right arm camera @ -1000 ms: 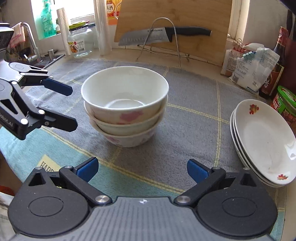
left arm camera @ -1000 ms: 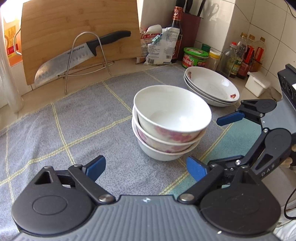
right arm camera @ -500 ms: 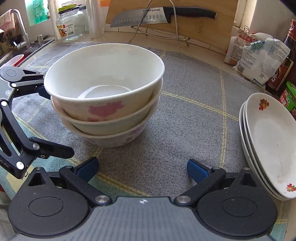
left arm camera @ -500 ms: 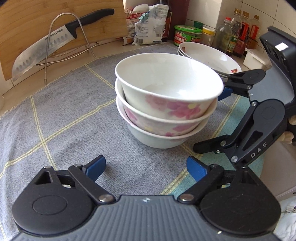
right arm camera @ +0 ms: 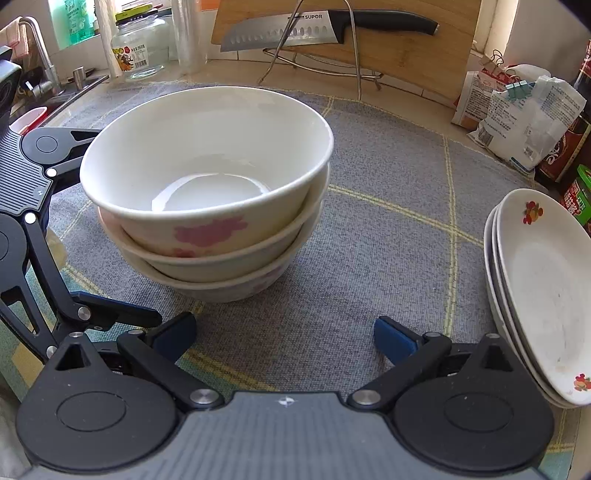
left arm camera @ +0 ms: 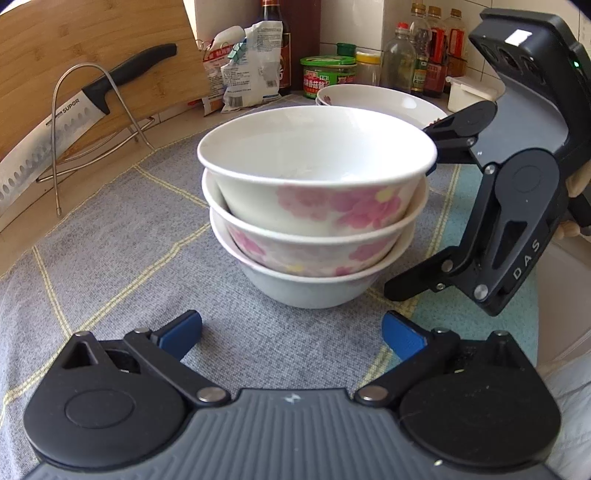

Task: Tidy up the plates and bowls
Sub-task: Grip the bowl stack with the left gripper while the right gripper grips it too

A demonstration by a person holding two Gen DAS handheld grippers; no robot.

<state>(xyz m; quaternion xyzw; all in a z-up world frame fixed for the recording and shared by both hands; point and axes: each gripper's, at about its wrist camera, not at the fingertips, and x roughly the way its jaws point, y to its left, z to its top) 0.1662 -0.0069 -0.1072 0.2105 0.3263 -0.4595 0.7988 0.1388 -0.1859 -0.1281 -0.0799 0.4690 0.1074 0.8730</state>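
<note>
Opening your left gripper [left arm camera: 291,332] emptily, right gripper [right arm camera: 284,334] released; bowls [left arm camera: 314,206] are sitting stacked, plates [right arm camera: 539,288] stacked at 3 o'clock.

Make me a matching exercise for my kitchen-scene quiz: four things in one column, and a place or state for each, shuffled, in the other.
Things:
1. bowls
2. plates
3. knife
4. left gripper

Places or states:
A. lying across a wire rack by the cutting board
B. jaws opening, nothing between them
C. nested three high, mid-cloth
D. stacked at the cloth's edge near the jars

Pairs: 1-C, 2-D, 3-A, 4-B
</note>
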